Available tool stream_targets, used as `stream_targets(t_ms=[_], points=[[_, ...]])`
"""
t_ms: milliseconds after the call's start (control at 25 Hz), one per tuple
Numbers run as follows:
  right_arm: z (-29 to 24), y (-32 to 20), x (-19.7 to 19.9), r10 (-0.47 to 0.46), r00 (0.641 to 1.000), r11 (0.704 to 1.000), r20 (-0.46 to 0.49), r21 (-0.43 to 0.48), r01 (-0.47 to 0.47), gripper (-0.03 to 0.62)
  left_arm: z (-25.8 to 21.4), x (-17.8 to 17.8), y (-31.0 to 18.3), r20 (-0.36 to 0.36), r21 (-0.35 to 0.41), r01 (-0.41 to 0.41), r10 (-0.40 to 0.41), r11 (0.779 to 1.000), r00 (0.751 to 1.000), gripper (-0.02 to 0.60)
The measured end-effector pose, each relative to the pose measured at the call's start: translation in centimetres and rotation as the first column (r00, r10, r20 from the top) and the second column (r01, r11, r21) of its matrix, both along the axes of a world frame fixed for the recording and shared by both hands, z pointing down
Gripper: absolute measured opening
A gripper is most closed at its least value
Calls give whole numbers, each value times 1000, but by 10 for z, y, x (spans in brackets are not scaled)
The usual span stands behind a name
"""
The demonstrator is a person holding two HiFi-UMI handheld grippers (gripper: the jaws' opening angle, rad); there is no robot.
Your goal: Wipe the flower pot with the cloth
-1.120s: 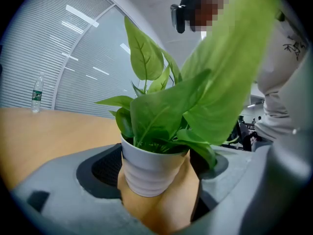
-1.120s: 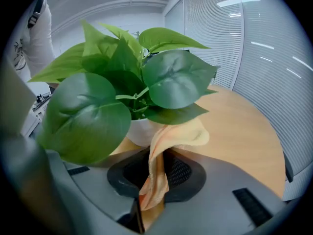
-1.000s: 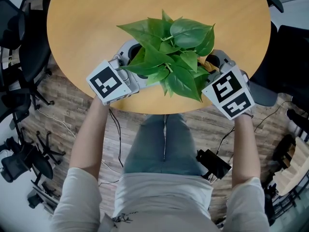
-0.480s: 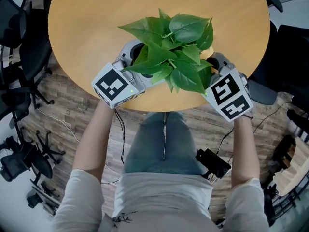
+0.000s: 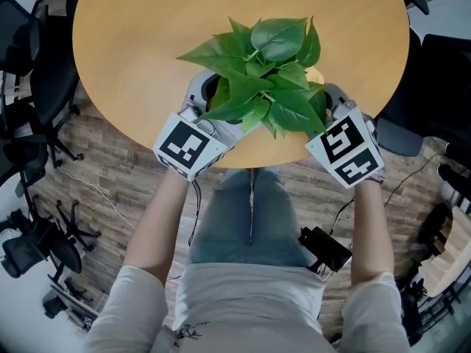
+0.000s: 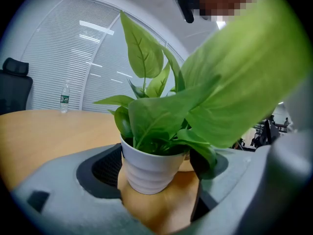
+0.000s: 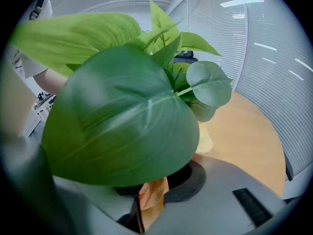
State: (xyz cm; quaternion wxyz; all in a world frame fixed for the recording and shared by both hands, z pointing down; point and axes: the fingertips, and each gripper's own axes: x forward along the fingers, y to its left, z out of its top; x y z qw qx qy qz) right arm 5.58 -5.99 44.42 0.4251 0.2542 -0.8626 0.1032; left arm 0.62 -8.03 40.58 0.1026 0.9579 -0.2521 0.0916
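Nearest to us, at the close edge of the round tabletop [image 5: 132, 43], we had both tongs drawn in on the plant. The left tongs [image 5: 202, 94] were closed on the flower pot [image 6: 151, 170], one jaw to each side of its white ribbed wall. The right tongs [image 5: 329, 98] were clenched on a fold of orange cloth [image 7: 152, 192]. A big leaf [image 7: 122, 126] hung right over them, so from that side we could not see whether the cloth met the pot. The pot stood upright between the two tongs (its foot looked to sit on the wood, though we could not be sure of it). We judged it light, stiff and smooth-walled, likely to slip under a careless squeeze. It also looked top-heavy under its spread of foliage [image 5: 257, 65]. The ribs below the rim seemed the safest hold, leaving the far side of the wall free for the cloth, which is soft and should drape to the curve. Farther off, the tabletop ran on to a water bottle [image 6: 64, 98], with a dark chair [image 6: 13, 84] and pale window blinds [image 6: 63, 62] beyond.
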Motion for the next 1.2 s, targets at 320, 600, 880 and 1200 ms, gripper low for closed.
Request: stream_targets(t_ms=[320, 600, 880, 1200], points=[[0, 3, 0, 5, 1000, 1000, 6, -3, -5, 57, 0, 2, -1, 4, -3, 60, -60, 998, 998, 445], [1, 10, -2, 0, 1000, 1000, 13, -7, 0, 57, -1, 4, -2, 12, 2, 117, -117, 993, 993, 445], [3, 18, -9, -20, 1000, 1000, 24, -19, 21, 57, 2, 4, -4, 33, -12, 212, -212, 977, 977, 444], [3, 25, -13, -36, 999, 999, 33, -25, 37, 57, 2, 6, -3, 41, -19, 257, -256, 966, 966, 443]])
